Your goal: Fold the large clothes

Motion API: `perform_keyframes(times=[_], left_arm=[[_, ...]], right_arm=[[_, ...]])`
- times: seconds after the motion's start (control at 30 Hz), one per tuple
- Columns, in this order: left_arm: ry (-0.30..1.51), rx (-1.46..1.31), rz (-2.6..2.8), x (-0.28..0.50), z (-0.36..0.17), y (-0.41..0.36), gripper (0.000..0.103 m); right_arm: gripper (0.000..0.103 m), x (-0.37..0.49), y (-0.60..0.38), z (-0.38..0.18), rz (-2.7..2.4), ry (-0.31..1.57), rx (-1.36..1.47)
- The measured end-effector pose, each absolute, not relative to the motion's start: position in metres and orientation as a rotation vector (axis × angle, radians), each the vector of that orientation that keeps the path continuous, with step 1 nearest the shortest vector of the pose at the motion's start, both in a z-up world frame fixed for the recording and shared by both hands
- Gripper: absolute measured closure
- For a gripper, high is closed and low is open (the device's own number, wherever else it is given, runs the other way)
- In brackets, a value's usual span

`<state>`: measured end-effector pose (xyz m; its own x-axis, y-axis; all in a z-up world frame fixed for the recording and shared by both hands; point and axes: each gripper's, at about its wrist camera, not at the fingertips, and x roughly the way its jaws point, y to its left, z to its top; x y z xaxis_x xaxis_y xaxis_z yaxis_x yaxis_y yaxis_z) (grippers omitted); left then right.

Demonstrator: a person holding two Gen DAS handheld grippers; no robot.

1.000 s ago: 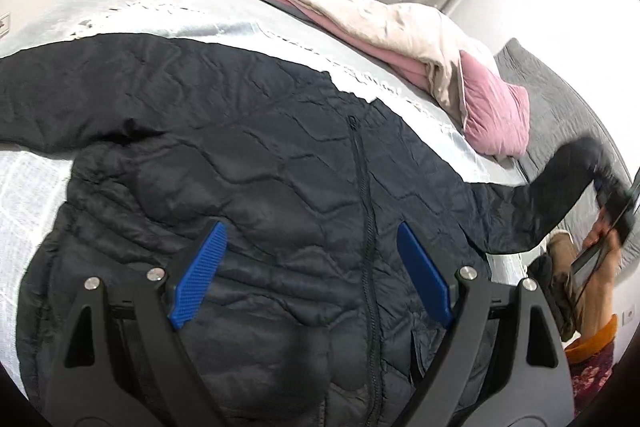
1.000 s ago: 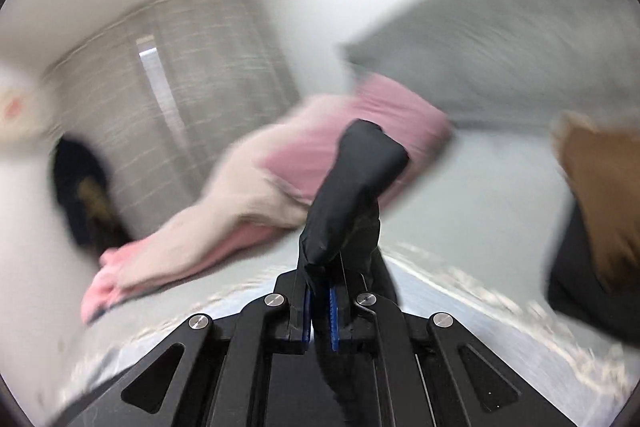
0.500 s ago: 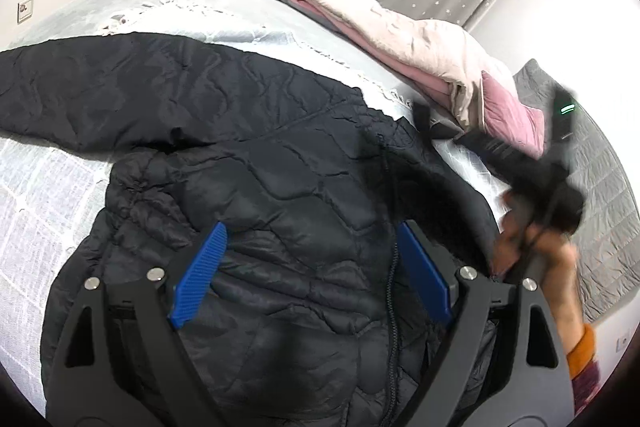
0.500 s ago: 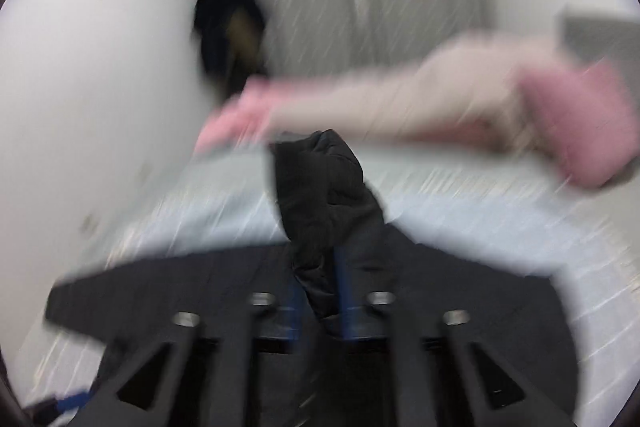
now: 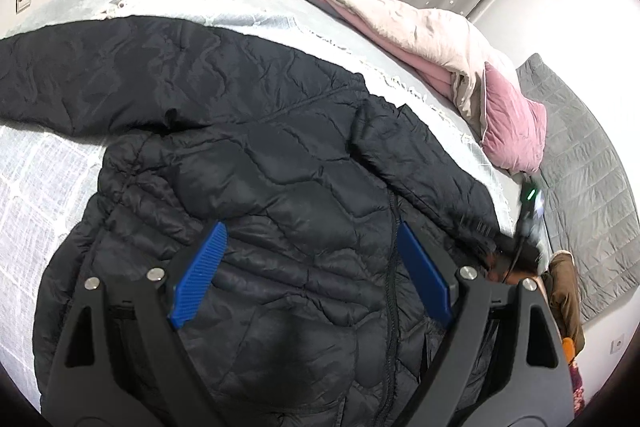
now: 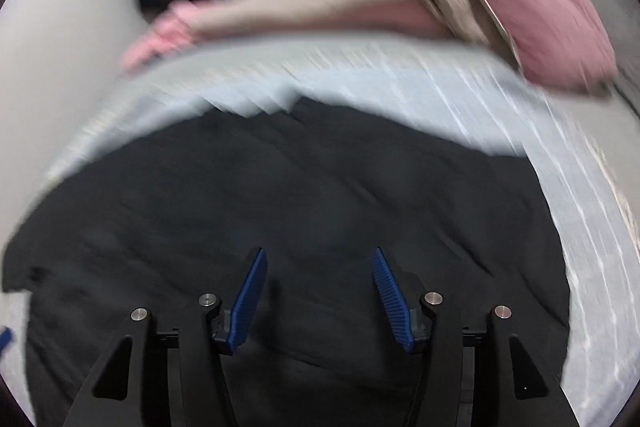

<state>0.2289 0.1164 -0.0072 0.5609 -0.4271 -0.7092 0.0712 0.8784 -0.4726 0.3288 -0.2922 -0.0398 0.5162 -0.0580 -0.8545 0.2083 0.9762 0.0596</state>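
Right wrist view smeared by motion blur; quilting and zip unreadable there. Left wrist view cuts off the hem of the black quilted jacket (image 5: 280, 163) behind the gripper frame. Lies spread front-up on the pale grey bedspread (image 5: 52, 163), one sleeve stretched far left. Right sleeve (image 5: 420, 163) now folded in across the chest, no longer lifted off to the side. Right gripper (image 6: 318, 291) now spread apart and empty above the jacket, having let go of the cuff. Left gripper (image 5: 312, 275) wide apart, gripping nothing, as before.
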Motion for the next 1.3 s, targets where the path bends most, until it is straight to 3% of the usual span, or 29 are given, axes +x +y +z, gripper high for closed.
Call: perform_keyframes(times=[0.07,0.23,0.5,0.7,0.8,0.87,1.13,1.3], left_arm=[[0.949,-0.423,-0.303,0.23,-0.01,0.116,0.016],[0.953,-0.413,-0.304,0.228,-0.009,0.117,0.016],[0.969,-0.402,-0.27,0.23,-0.014,0.119,0.016],[0.983,-0.425,-0.212,0.232,-0.015,0.137,0.016],[0.997,-0.481,-0.153,0.237,-0.018,0.159,0.016],[1.0,-0.535,-0.108,0.24,-0.021,0.179,0.016],[0.936,-0.689,0.085,0.241,-0.03,0.263,0.016],[0.907,-0.692,0.168,0.247,-0.048,0.306,0.016]], right_arm=[[0.047,0.316,-0.304,-0.063,-0.107,1.07,0.133],[0.047,0.294,-0.292,-0.047,-0.089,1.162,-0.068],[0.046,0.285,-0.186,-0.003,0.117,0.938,-0.155],[0.046,0.327,-0.125,-0.022,0.168,0.927,-0.079],[0.045,0.35,-0.104,-0.06,0.203,1.1,-0.059],[0.045,0.344,-0.097,-0.061,0.221,1.086,-0.145],[0.043,0.275,-0.15,-0.002,0.171,1.007,-0.014],[0.033,0.212,-0.215,0.015,0.076,0.993,0.113]])
